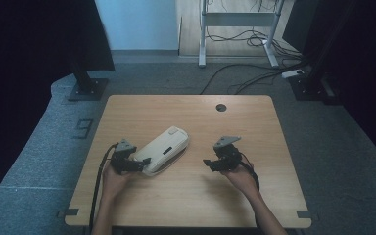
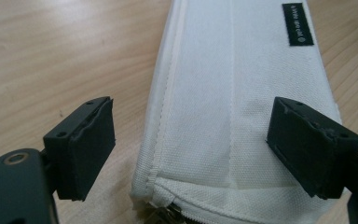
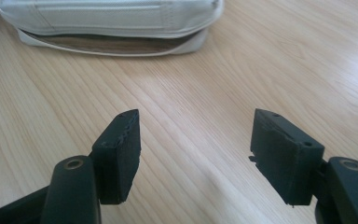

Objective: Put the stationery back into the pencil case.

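A white fabric zip pouch (image 1: 165,147) lies slanted left of the middle of the wooden table (image 1: 225,205). My left gripper (image 1: 144,161) is at its near end. In the left gripper view that gripper (image 2: 191,109) stands open, with the pouch (image 2: 233,70) end and zipper (image 2: 163,214) between the jaws; the left pad (image 2: 81,149) is apart from the fabric. A black label (image 2: 297,24) sits at the pouch's far end. My right gripper (image 1: 208,162) is to the pouch's right, open (image 3: 196,121) over bare wood, with the pouch (image 3: 112,18) farther off.
A round cable hole (image 1: 221,107) sits near the table's far edge. Beyond the table are grey carpet, loose cables (image 1: 254,78), a desk frame (image 1: 203,49) and black stands (image 1: 85,85) at both sides.
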Motion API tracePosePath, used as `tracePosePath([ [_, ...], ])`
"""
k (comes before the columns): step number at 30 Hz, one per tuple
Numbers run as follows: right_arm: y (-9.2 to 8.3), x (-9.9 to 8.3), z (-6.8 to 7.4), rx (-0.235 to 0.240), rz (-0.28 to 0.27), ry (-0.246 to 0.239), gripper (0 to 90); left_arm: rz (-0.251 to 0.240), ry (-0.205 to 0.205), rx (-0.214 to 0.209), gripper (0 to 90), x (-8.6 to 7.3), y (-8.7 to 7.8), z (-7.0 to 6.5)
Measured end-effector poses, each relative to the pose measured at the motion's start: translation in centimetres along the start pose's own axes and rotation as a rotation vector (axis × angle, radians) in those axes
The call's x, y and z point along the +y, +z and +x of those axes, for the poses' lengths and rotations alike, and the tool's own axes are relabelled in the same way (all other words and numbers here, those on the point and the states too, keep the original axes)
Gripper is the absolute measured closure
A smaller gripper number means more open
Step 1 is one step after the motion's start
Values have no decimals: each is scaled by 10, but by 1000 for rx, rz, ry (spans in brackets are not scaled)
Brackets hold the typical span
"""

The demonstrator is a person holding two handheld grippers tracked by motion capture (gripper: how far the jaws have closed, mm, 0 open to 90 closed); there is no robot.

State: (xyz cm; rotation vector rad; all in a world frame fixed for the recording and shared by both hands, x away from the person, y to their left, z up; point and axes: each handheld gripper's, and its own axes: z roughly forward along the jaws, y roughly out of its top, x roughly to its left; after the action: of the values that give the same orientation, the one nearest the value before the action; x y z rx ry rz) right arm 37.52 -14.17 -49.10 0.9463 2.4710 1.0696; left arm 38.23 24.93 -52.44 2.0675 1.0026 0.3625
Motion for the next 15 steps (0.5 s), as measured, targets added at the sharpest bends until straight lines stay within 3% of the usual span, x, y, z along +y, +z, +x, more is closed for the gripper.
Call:
tracePosePath([
  [8, -27, -21, -7, -26, -27, 38, 319, -34, 6, 19, 148, -2, -14, -2],
  [15, -39, -44, -12, -53, -50, 69, 282, -3, -8, 16, 125, -14, -42, -2],
])
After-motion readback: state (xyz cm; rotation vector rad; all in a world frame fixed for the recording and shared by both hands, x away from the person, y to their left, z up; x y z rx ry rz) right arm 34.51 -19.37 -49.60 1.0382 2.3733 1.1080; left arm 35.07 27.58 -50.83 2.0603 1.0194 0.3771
